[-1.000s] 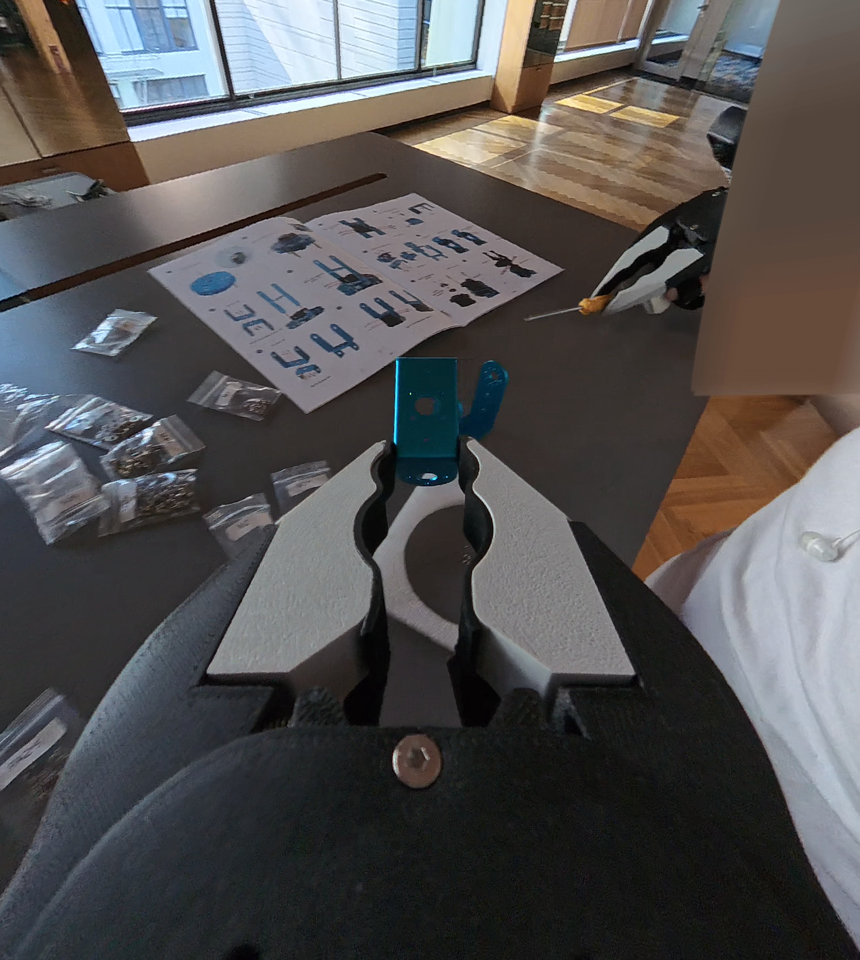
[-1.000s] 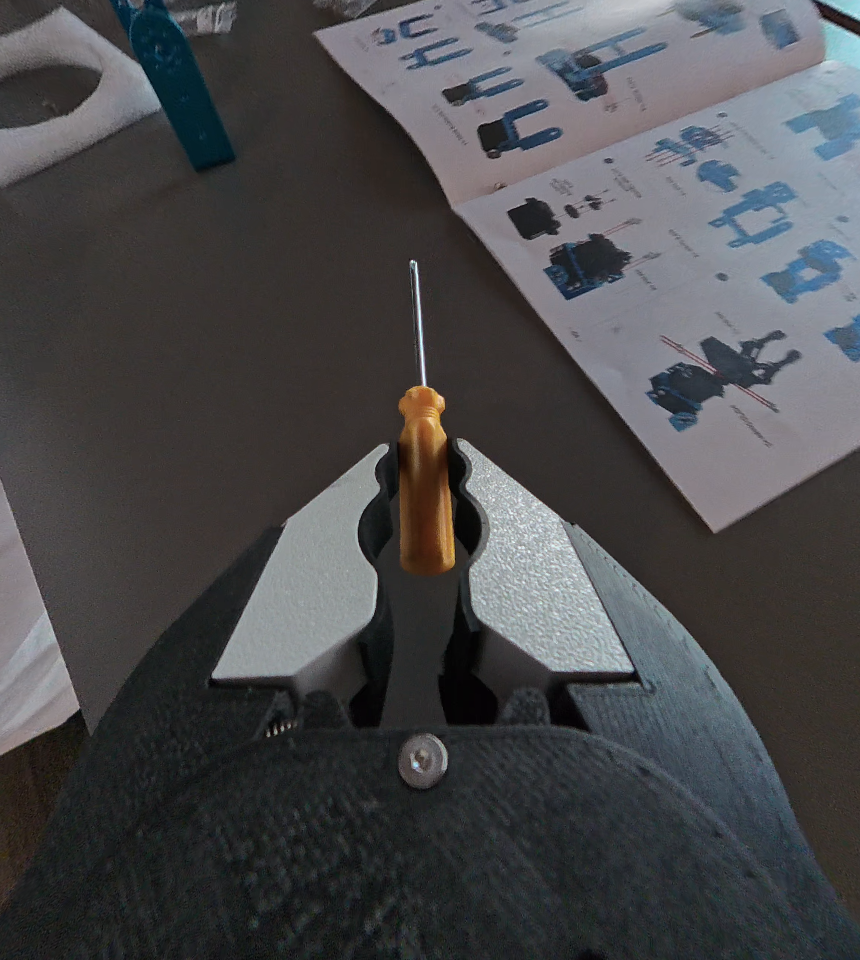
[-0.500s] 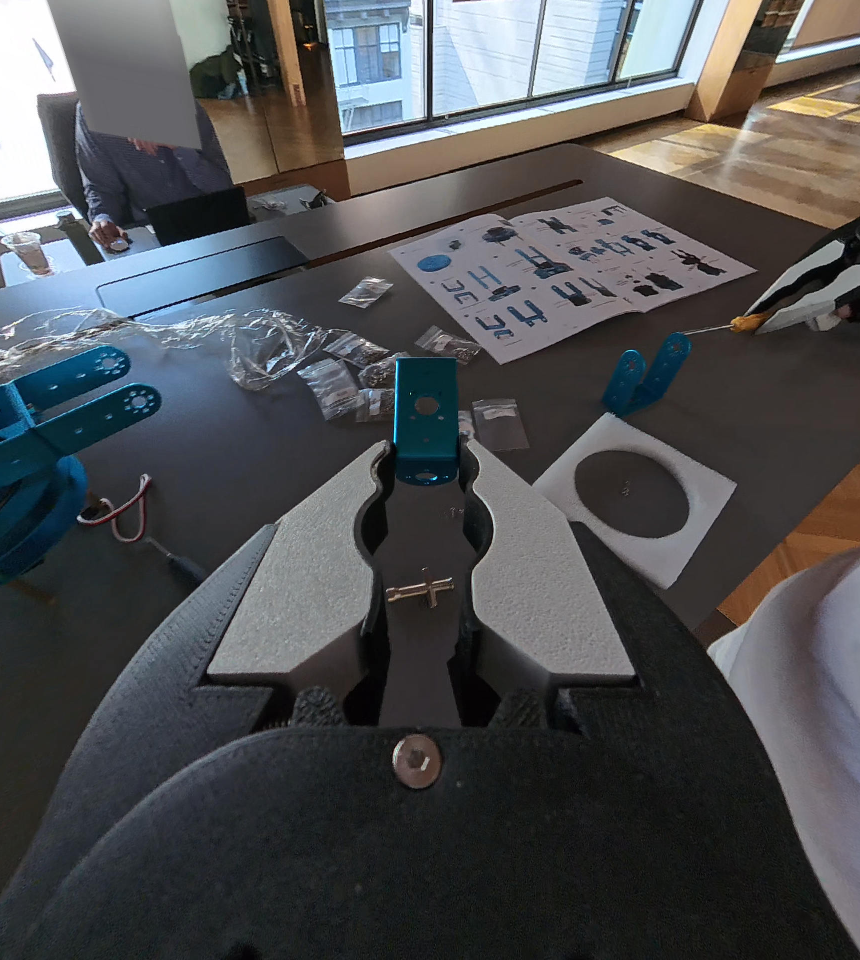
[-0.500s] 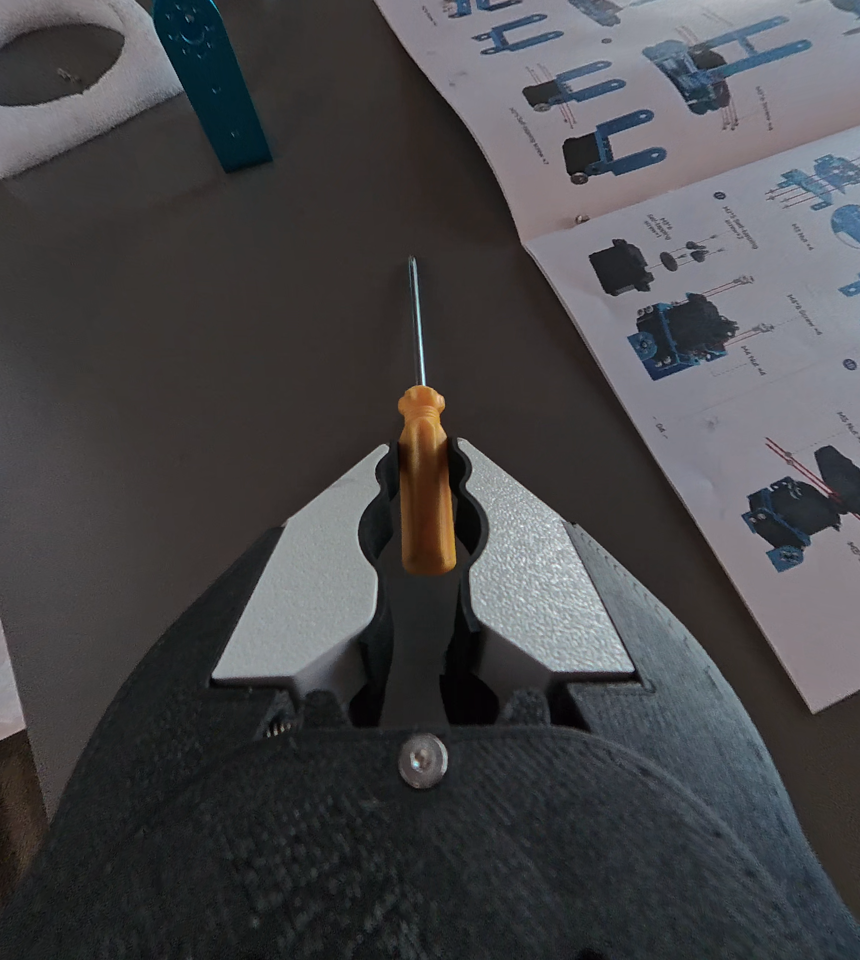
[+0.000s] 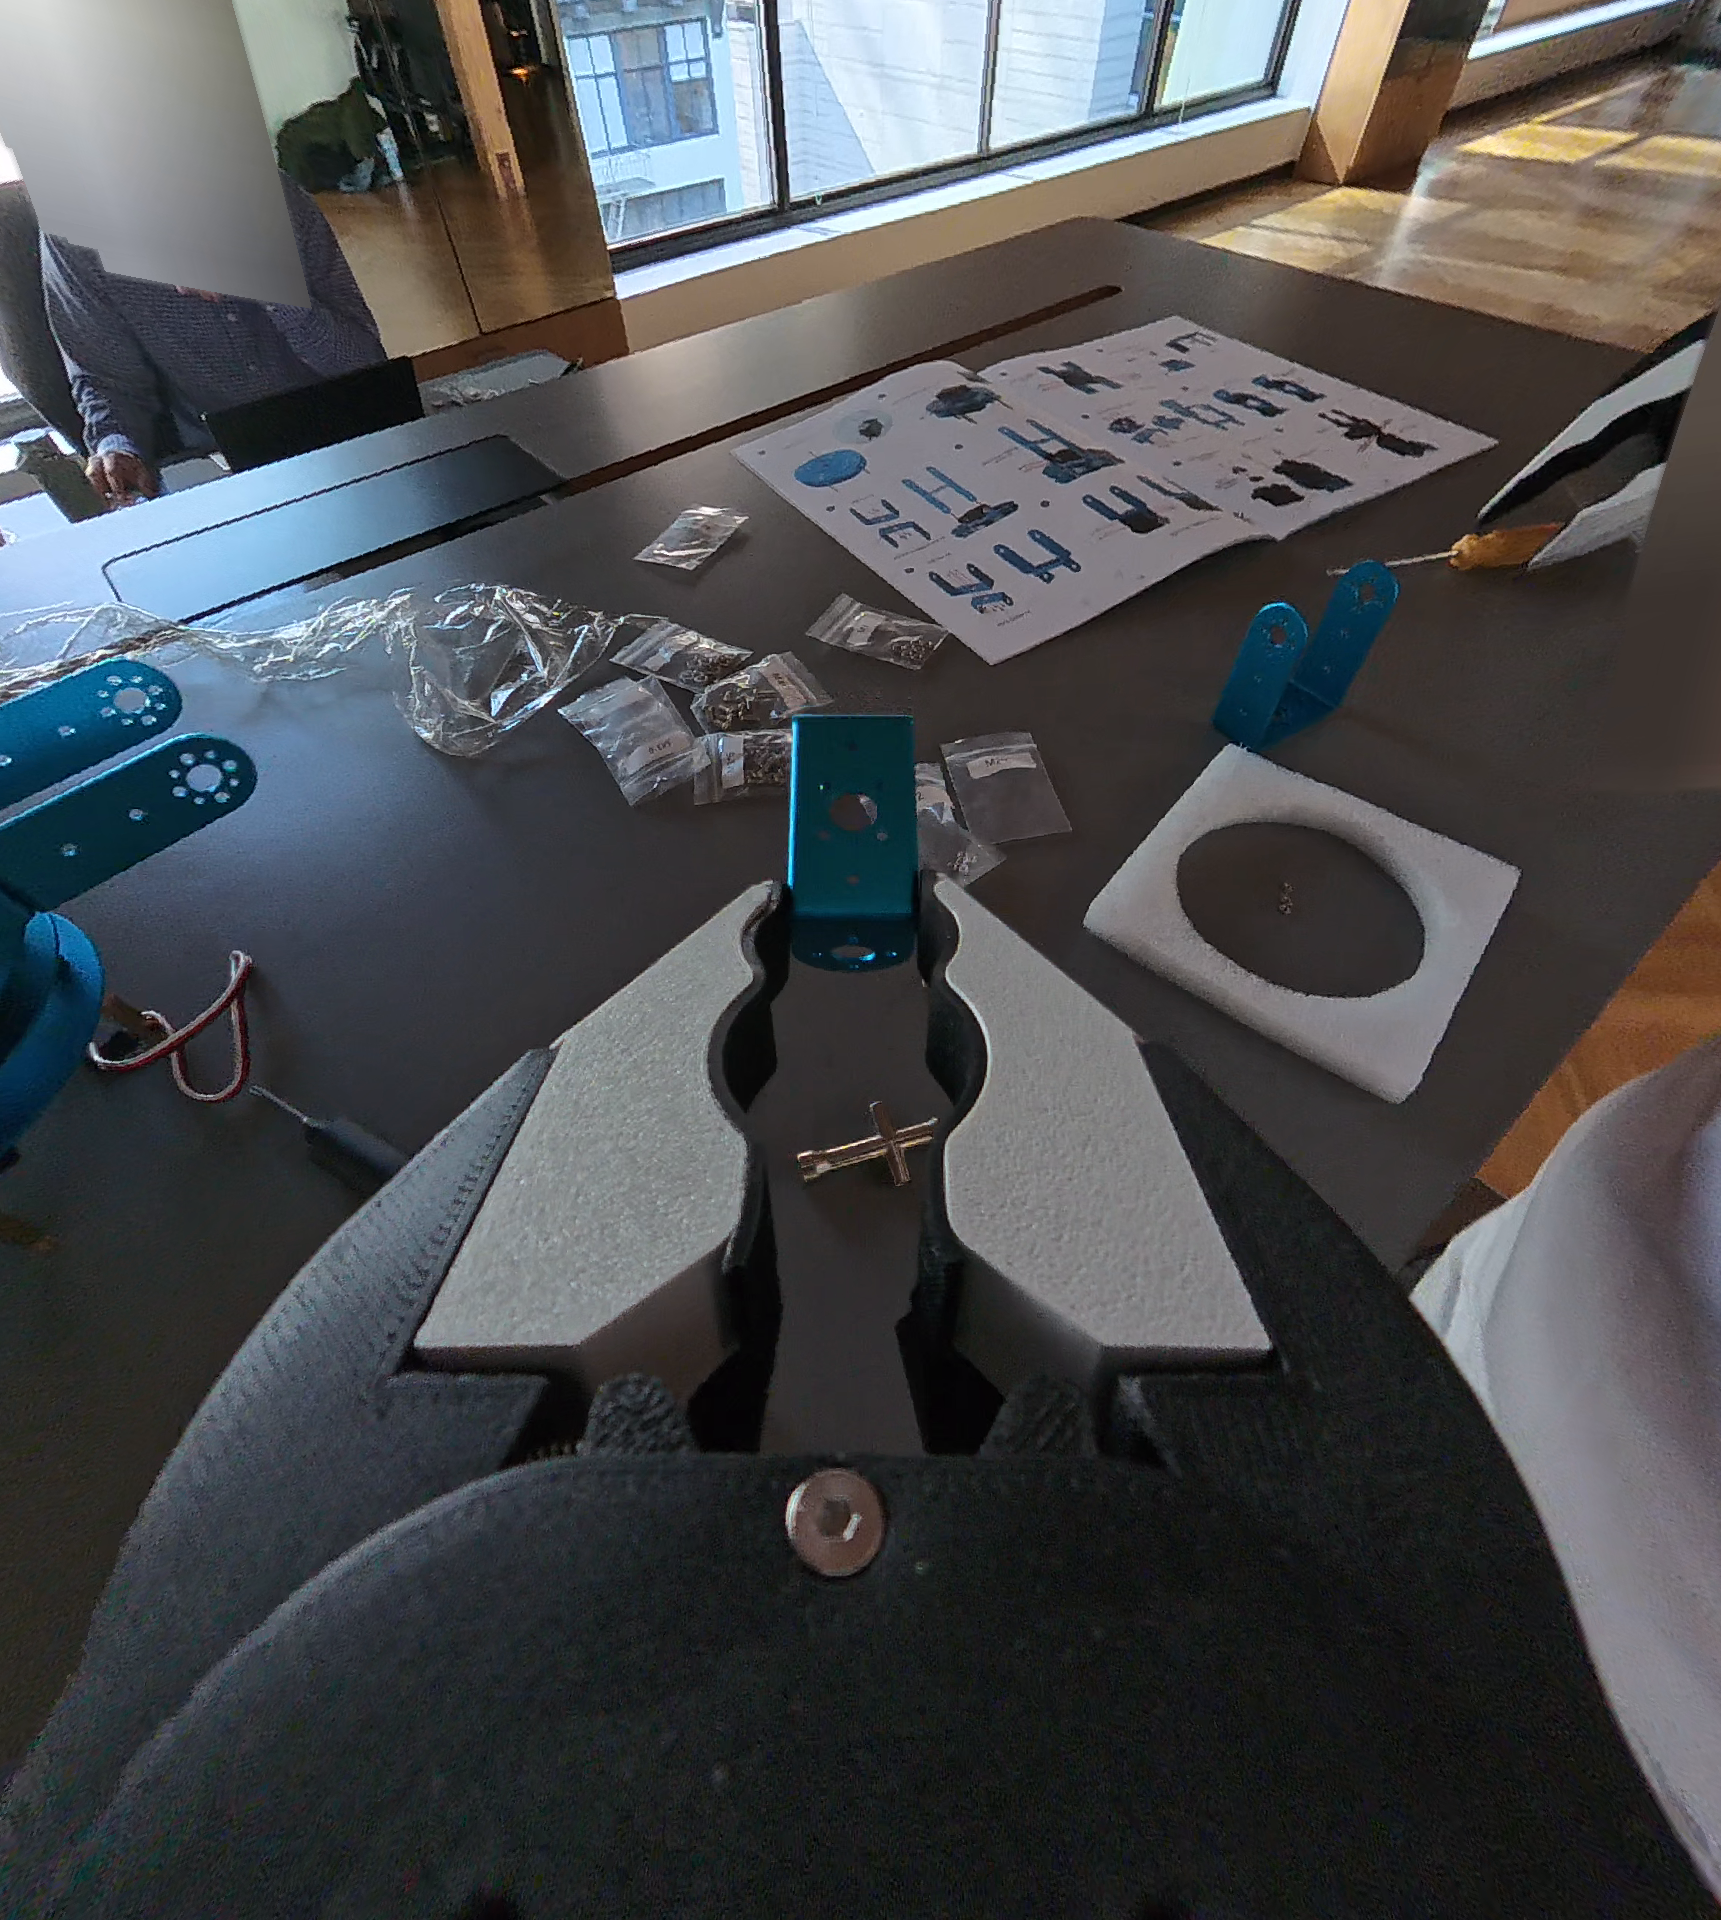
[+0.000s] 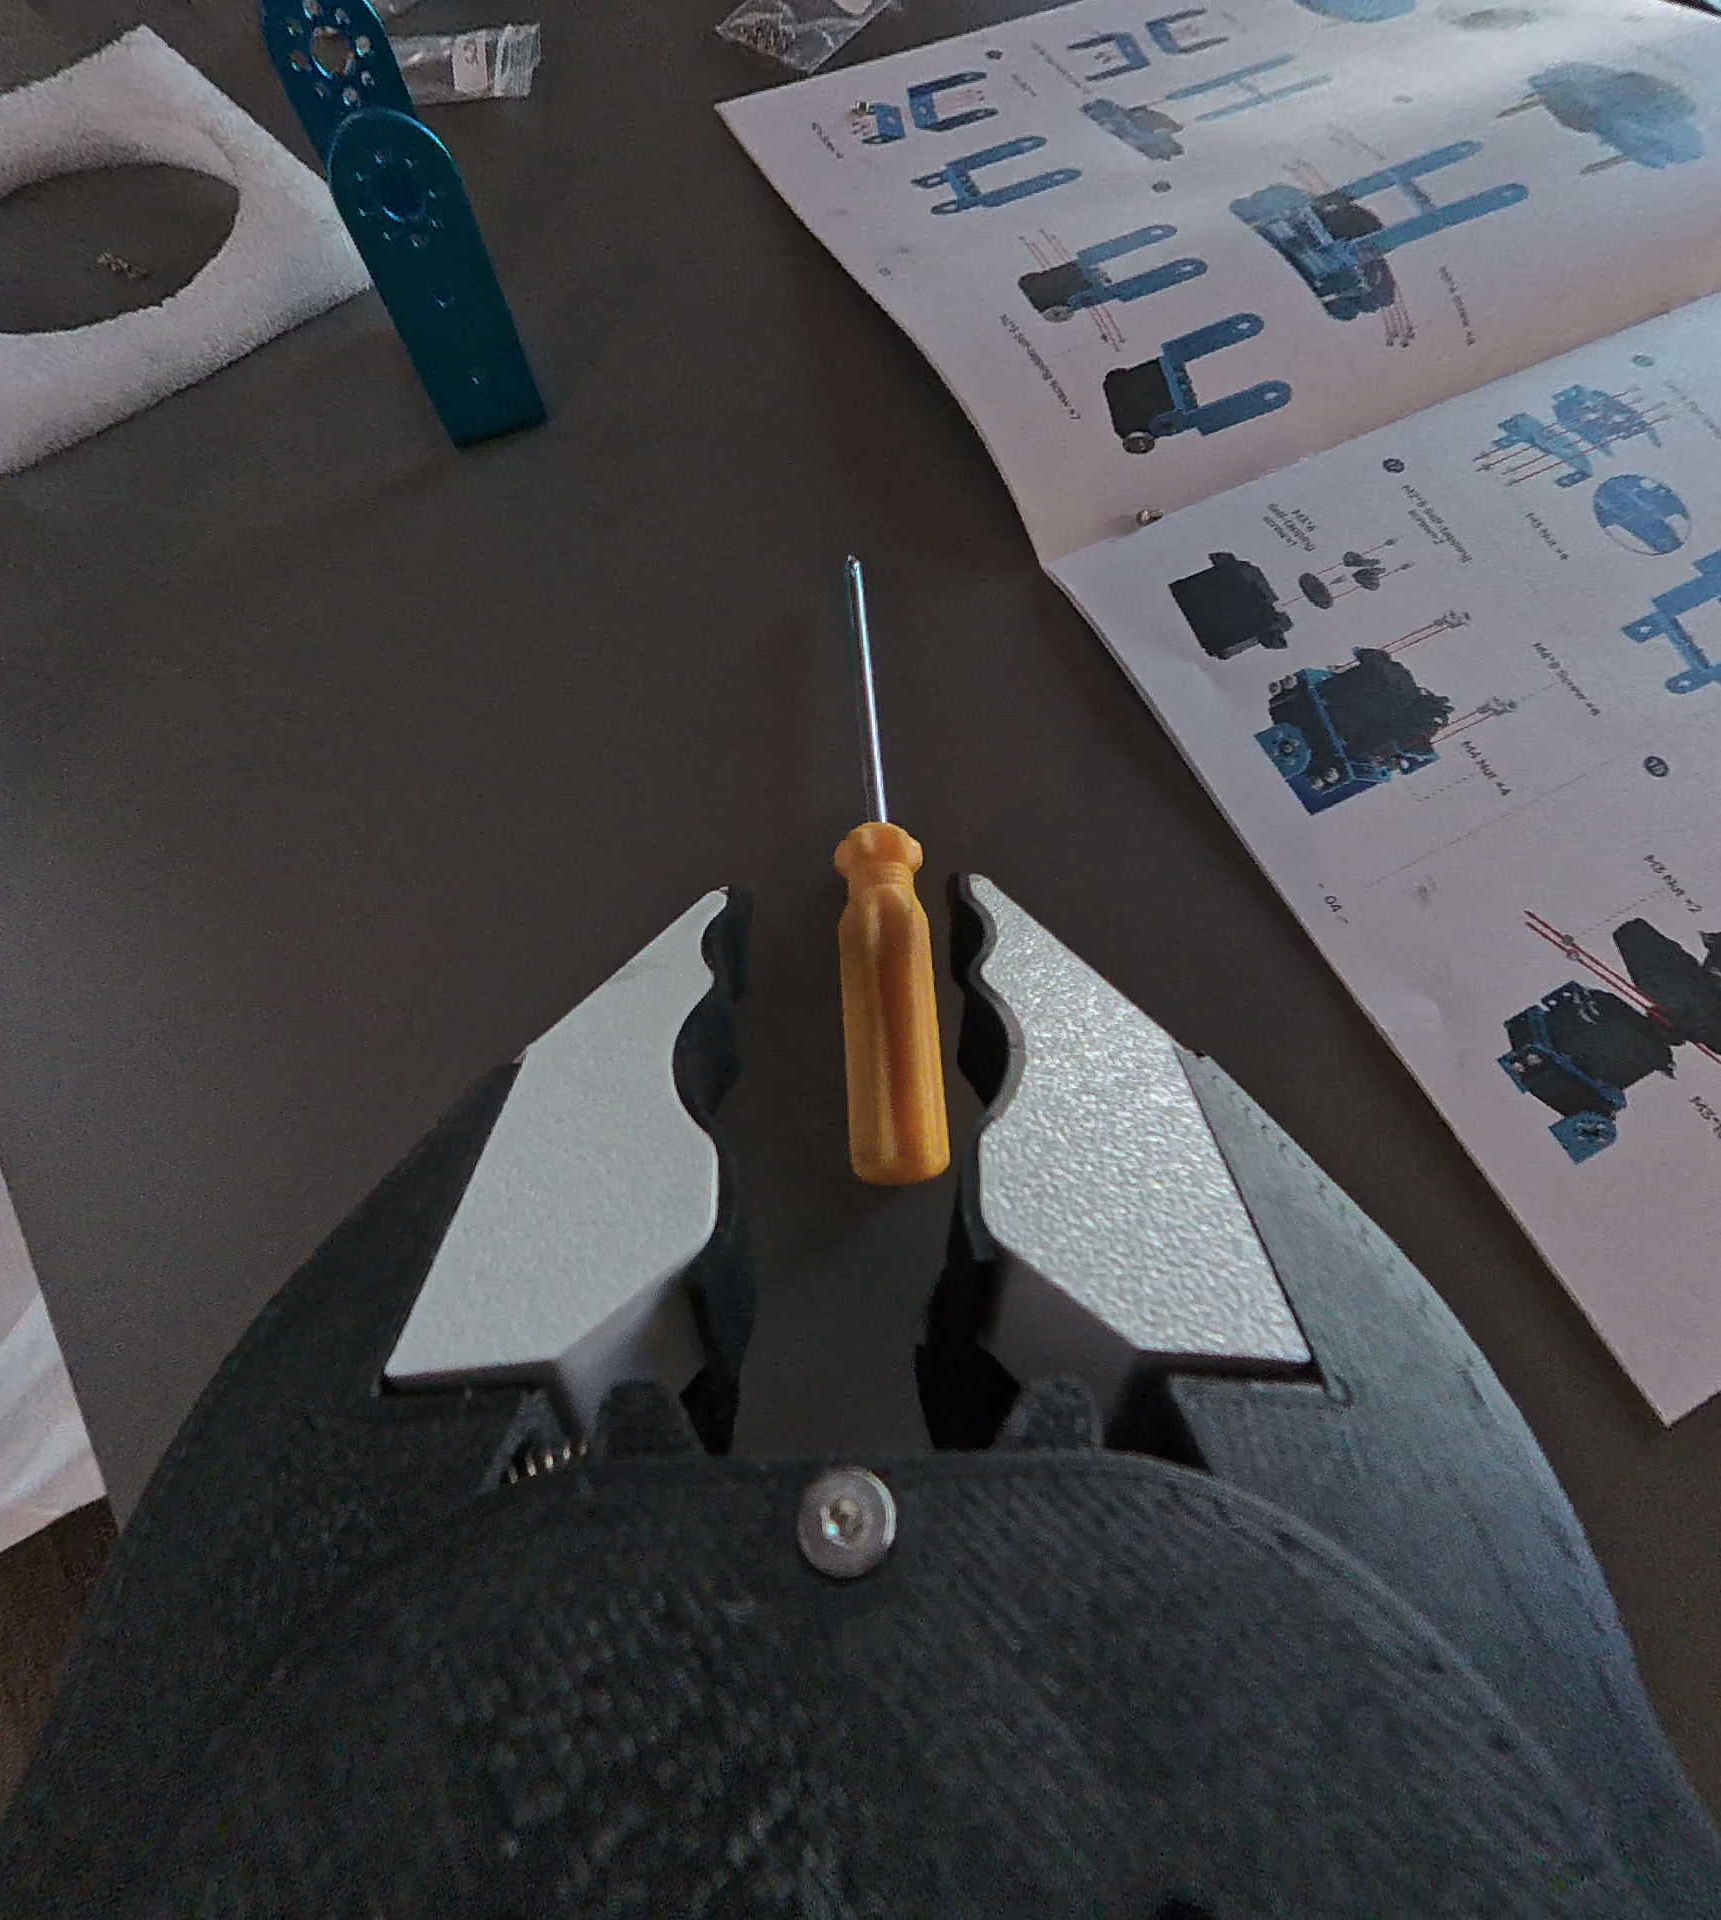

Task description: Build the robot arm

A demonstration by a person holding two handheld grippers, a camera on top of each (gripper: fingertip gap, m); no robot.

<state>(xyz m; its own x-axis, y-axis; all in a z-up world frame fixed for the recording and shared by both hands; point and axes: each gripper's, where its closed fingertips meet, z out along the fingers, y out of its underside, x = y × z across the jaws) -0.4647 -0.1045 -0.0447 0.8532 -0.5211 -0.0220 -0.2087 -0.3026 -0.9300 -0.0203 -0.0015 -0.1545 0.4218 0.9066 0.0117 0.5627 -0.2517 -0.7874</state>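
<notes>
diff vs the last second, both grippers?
The right gripper opened and let go of the orange screwdriver, which now lies on the dark table between its fingers. The left gripper swung left and stays shut on the blue bracket.

Long dark matte table (image 5: 420, 935) with recessed black panels and a slot along its middle. Behind it, large dark-framed windows (image 5: 897, 94) giving bright daylight and a pale building outside. Wooden pillars (image 5: 1375, 94) between panes. Glossy herringbone wood floor (image 5: 1562, 208) catching sunlight at right. Seated person (image 5: 181, 353) at the far end.
</notes>
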